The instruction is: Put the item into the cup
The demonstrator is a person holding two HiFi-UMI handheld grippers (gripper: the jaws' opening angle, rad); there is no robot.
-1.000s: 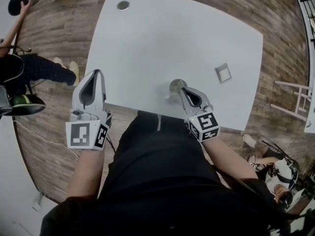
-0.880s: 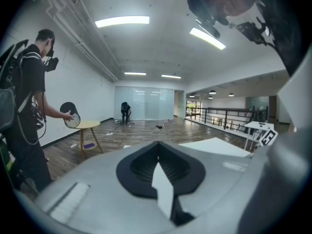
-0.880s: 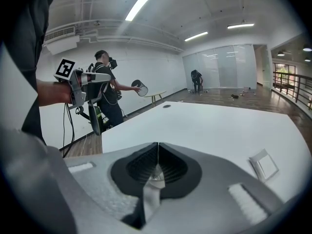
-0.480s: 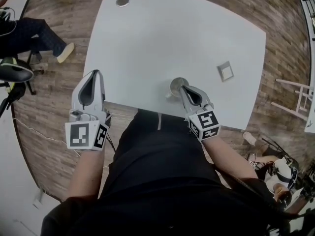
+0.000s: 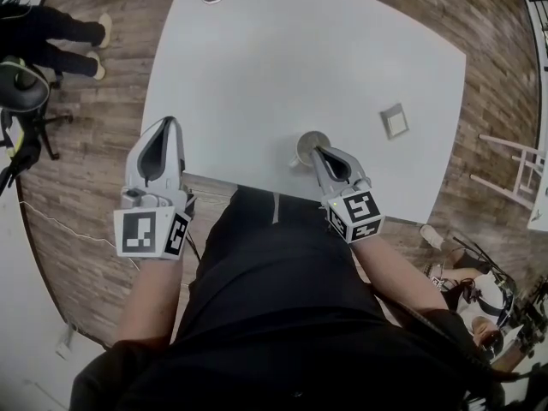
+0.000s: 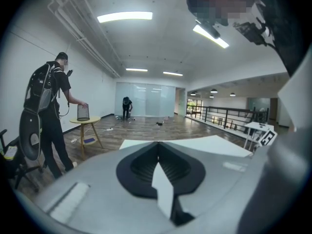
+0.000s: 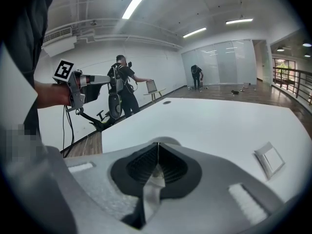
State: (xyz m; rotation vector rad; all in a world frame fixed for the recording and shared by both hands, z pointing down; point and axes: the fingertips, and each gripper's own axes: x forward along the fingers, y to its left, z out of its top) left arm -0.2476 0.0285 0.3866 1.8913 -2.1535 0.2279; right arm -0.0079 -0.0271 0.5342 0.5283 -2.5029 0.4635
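Right hand-held gripper (image 5: pixel 318 152), jaws shut on nothing, has its tips at the cup (image 5: pixel 306 146) on the desk (image 5: pixel 282 67); its own view shows only the cup's rim. Square item (image 5: pixel 394 121) lies apart, to the cup's right. Left hand-held gripper (image 5: pixel 169 124), also shut, hovers by the desk's left corner. Only the bystander (image 5: pixel 51 28) has moved since earlier.

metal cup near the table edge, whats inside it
The round metal cup shows only bare grey inside; the shut right gripper covers its near part. The flat square grey item lies outside, on the white table.

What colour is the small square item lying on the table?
The square item is pale grey-white, close to the tabletop's colour; the right gripper view shows it best.
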